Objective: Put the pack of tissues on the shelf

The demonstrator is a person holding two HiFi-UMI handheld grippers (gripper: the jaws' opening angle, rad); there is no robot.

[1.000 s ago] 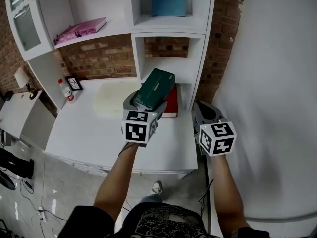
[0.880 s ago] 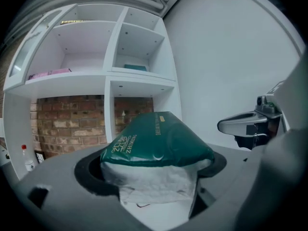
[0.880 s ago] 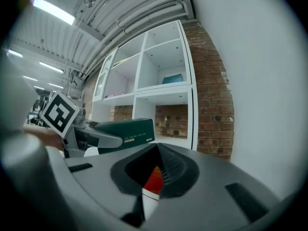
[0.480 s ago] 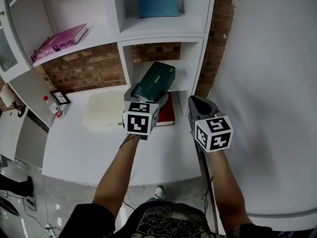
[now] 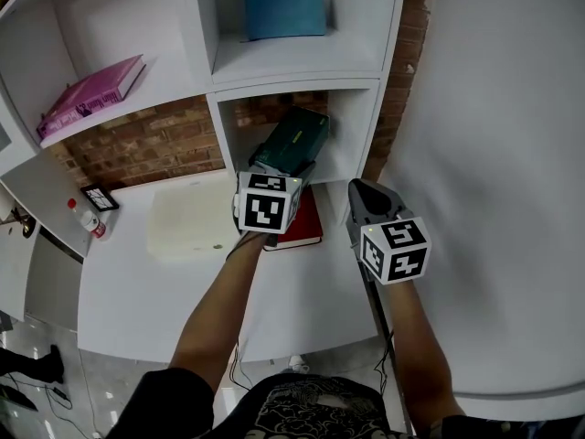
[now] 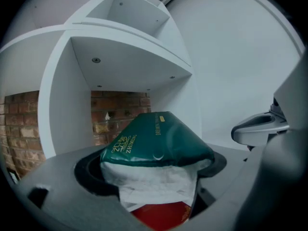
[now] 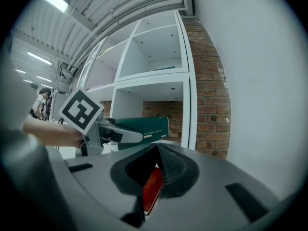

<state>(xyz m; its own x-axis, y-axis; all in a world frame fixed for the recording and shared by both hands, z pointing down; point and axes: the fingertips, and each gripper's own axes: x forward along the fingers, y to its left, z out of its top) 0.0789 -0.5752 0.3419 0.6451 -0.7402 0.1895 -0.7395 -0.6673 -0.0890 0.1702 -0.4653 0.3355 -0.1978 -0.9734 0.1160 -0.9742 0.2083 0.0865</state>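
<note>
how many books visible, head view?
3: pink book lying on the left shelf; blue book upright in the upper cubby; red book flat on the desk. Others may be hidden.

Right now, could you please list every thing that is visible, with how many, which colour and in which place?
pack of tissues: 1, dark green, tilted at the mouth of the lower compartment
red book: 1, red, flat on the desk below the pack
pink book: 1, pink, lying on the left shelf
blue item: 1, blue, upright in the upper compartment; book or box, cannot tell
pad: 1, cream, flat on the desk
bottle: 1, white with red cap, desk's left end
picture frame: 1, dark, beside the bottle
shelf unit: 1, white, against brick wall
desk: 1, white
left tongs: 1, grey, shut on the pack of tissues
right tongs: 1, grey, shut, empty
</note>
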